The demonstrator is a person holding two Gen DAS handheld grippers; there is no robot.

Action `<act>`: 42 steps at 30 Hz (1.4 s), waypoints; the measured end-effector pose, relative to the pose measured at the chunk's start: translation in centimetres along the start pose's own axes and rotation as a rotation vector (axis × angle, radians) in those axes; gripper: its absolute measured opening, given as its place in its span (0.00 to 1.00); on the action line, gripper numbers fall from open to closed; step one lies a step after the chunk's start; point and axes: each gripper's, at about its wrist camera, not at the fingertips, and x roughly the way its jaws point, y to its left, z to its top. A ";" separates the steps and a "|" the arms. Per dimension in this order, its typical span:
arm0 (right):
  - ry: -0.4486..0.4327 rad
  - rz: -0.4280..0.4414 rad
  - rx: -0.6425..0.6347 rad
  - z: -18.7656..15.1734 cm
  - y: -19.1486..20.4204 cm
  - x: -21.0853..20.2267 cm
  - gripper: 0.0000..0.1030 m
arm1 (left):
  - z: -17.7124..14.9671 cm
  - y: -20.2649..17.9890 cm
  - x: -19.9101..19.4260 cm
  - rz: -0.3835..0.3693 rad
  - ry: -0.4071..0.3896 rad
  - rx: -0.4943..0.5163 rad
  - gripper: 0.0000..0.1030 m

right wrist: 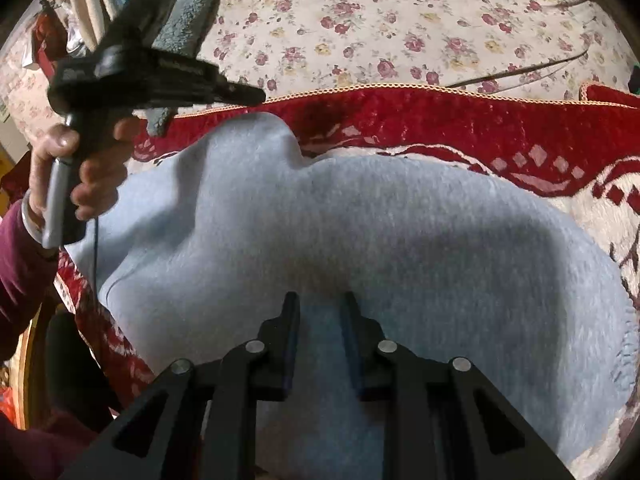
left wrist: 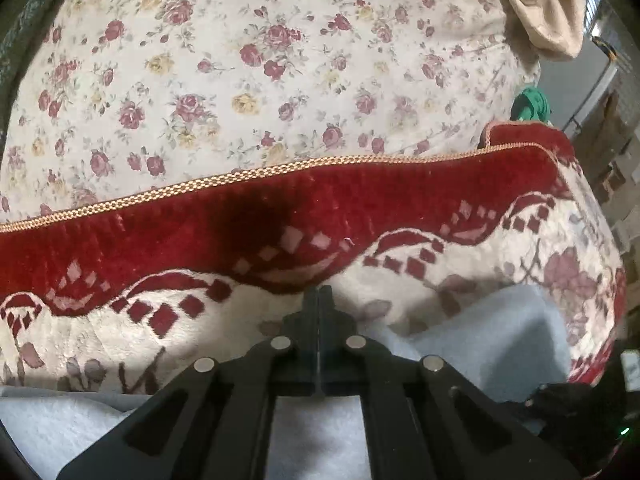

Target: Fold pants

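Note:
The light grey pants [right wrist: 360, 216] lie folded on a red and cream rug [right wrist: 480, 120]. My right gripper [right wrist: 318, 300] is open, its fingers low over the near part of the pants with grey cloth between them. In the right wrist view my left gripper [right wrist: 256, 96] is held up at the pants' far left edge, above the rug, with nothing in it. In the left wrist view my left gripper [left wrist: 318, 292] is shut, fingers together above the rug [left wrist: 280, 216], with grey pants [left wrist: 492, 332] below and to the right.
The rug lies on a floral bedsheet [left wrist: 260, 60] with a gold-trimmed edge [left wrist: 280, 172]. A beige cloth [left wrist: 540, 4] hangs at the far right. A green item [left wrist: 534, 106] sits past the rug corner. A grey-green fleece [right wrist: 192, 4] lies at far left.

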 end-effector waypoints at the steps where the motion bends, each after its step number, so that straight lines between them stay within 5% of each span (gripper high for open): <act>1: -0.024 -0.004 -0.006 0.2 0.2 -0.5 0.23 | -0.4 -0.3 -0.5 0.007 -0.019 0.024 0.00; 2: -0.055 -0.010 -0.011 0.5 0.3 -1.0 0.23 | -1.0 -0.8 -1.2 0.014 -0.041 0.057 0.03; 4: -0.095 -0.017 0.005 1.7 0.2 -1.2 0.23 | -2.1 -2.1 -2.5 -0.025 -0.046 0.104 0.28; 5: -0.095 -0.009 0.017 2.3 0.2 -0.9 0.23 | -2.7 -2.6 -2.9 -0.046 -0.055 0.116 0.58; 6: -0.093 0.002 0.027 2.9 0.0 -0.5 0.23 | -3.2 -3.2 -3.3 -0.065 -0.076 0.131 0.74; 8: -0.040 0.005 0.032 4.2 -0.4 1.6 0.23 | -4.3 -4.6 -3.6 -0.047 -0.112 0.191 0.75; 10: 0.022 -0.023 0.046 5.2 -1.5 3.8 0.22 | -4.9 -5.3 -1.9 0.054 -0.068 0.230 0.75; 14: 0.032 0.001 0.157 6.6 -5.4 5.3 0.13 | -5.7 -2.4 2.2 0.155 0.062 0.124 0.75; 23: -0.072 -0.070 0.037 8.7 -1.0 2.5 0.18 | -6.9 -1.4 1.3 0.170 0.023 0.082 0.75; 27: 0.100 -0.089 0.049 8.0 -2.3 7.6 0.18 | -9.1 -0.5 2.4 0.175 0.085 0.042 0.75; 33: 0.042 -0.019 0.109 5.6 -3.3 1.8 0.19 | -11.6 0.1 0.7 0.200 0.068 0.080 0.75; 37: 0.072 -0.009 -0.055 2.6 -0.1 -2.9 0.43 | -12.9 -0.1 -2.5 0.235 -0.007 0.121 0.75; 38: 0.087 -0.024 -0.129 1.4 1.2 -3.4 0.65 | -13.3 -0.4 -3.3 0.244 -0.022 0.143 0.75; 39: 0.098 -0.038 -0.190 0.4 2.3 -3.6 0.74 | -14.0 -0.7 -4.1 0.250 -0.035 0.165 0.75; 42: 0.108 -0.116 -0.411 -2.9 5.5 -4.1 0.74 | -15.7 -1.2 -5.7 0.251 -0.048 0.195 0.75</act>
